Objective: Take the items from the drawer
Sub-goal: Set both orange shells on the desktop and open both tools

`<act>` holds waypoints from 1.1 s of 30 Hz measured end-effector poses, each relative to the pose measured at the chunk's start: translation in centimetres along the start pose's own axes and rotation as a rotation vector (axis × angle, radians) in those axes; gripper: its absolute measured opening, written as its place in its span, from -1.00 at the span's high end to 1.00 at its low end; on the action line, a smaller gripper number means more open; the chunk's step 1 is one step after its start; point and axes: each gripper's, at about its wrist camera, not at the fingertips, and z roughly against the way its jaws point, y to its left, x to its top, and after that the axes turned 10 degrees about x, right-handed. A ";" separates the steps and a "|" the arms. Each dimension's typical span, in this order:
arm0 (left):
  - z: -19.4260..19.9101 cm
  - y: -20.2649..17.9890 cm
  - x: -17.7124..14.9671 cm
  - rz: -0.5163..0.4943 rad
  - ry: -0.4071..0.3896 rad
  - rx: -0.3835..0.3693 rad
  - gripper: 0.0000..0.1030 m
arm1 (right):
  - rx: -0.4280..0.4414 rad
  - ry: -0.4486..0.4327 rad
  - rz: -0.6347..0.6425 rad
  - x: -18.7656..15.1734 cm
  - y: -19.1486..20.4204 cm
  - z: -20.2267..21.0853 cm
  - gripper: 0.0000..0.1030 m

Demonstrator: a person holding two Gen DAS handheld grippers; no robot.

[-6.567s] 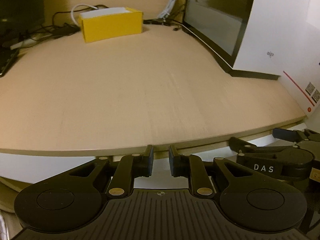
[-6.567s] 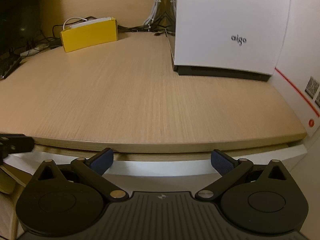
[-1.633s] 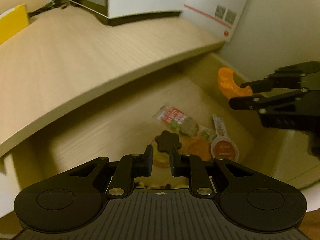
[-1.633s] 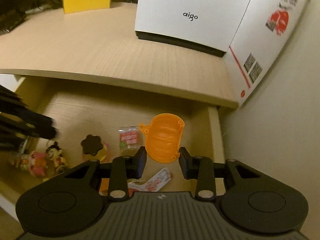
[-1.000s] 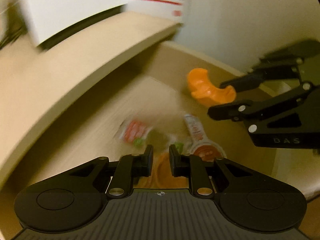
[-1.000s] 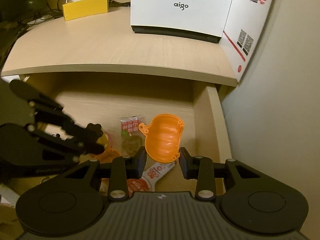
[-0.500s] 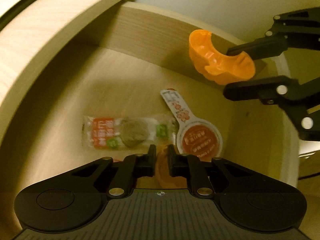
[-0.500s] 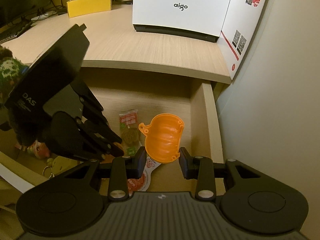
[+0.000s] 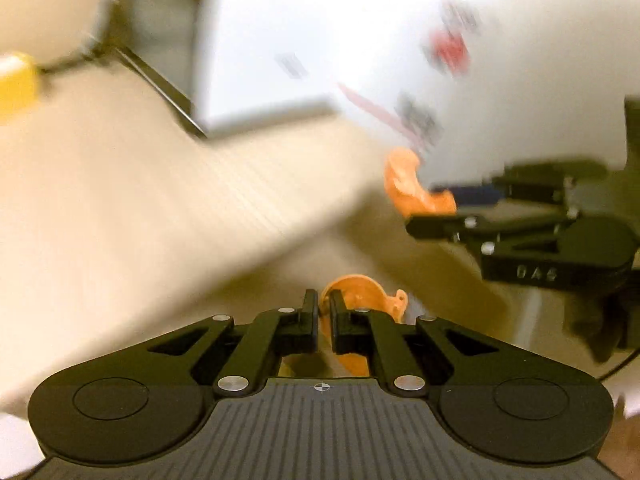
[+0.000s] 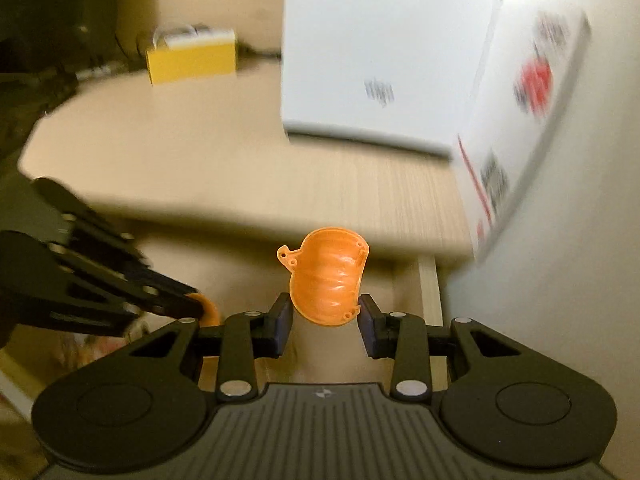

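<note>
The right gripper (image 10: 324,318) is clamped on an orange pumpkin-shaped shell (image 10: 327,278), its two blue pads pressing on the shell's lower sides so that the ribbed hollow faces the camera and the small stem lug points up and to the left. The shell hangs in the air above the open drawer (image 10: 430,292), whose pale wooden right wall shows just beyond the right finger. To the left in this view the left gripper (image 10: 200,307) reaches in with something orange at its tips. In its own view the left gripper (image 9: 324,312) has its jaws drawn almost together, pinching a thin orange piece (image 9: 356,292) that sticks up beyond and to the right of the fingertips, with a small lug on its right edge; what this piece is cannot be told through the blur. To the right of it there, the right gripper (image 9: 434,210) shows from the side with the pumpkin shell (image 9: 408,188) in its tips. Beyond both lies the light wooden desk top (image 10: 200,160), its near edge overhanging the drawer. On it stand a large white box (image 10: 380,48) at the far right and a yellow box (image 10: 192,60) at the far left.
</note>
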 end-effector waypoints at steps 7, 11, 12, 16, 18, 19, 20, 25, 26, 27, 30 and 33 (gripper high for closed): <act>0.7 7.9 4.3 0.170 -0.115 0.296 0.85 | 0.027 -0.094 0.108 8.2 2.6 -4.8 0.33; -2.0 11.1 4.7 0.230 -0.079 0.395 0.84 | 0.053 -0.076 0.111 11.9 4.4 -9.7 0.33; -1.8 12.1 4.6 0.235 -0.068 0.397 0.83 | 0.049 -0.066 0.117 12.4 4.8 -10.7 0.33; -3.2 14.2 4.1 0.278 -0.040 0.367 0.83 | 0.047 0.007 0.130 13.1 6.1 -14.5 0.33; -3.4 14.7 3.7 0.283 -0.039 0.350 0.82 | 0.050 0.036 0.129 13.0 6.3 -15.8 0.32; -3.4 14.7 3.6 0.279 -0.035 0.348 0.80 | 0.051 0.047 0.125 12.9 6.4 -16.2 0.32; -3.4 14.8 3.5 0.274 -0.038 0.349 0.74 | 0.051 0.054 0.119 12.8 6.4 -16.6 0.32; -3.8 14.9 3.7 0.222 -0.041 0.354 0.67 | 0.044 0.079 0.088 12.4 6.1 -17.4 0.26; -3.7 14.9 3.7 0.215 -0.040 0.355 0.67 | 0.041 0.079 0.082 12.3 6.1 -17.4 0.17; -3.6 14.9 3.7 0.212 -0.041 0.355 0.68 | 0.037 0.074 0.072 12.3 6.0 -17.2 0.09; -2.2 14.6 4.2 0.207 -0.078 0.359 0.67 | 0.037 0.033 0.052 12.3 6.0 -15.9 0.01; -0.7 14.0 4.9 0.180 -0.137 0.380 0.67 | 0.013 -0.028 0.074 11.8 5.9 -13.5 -0.26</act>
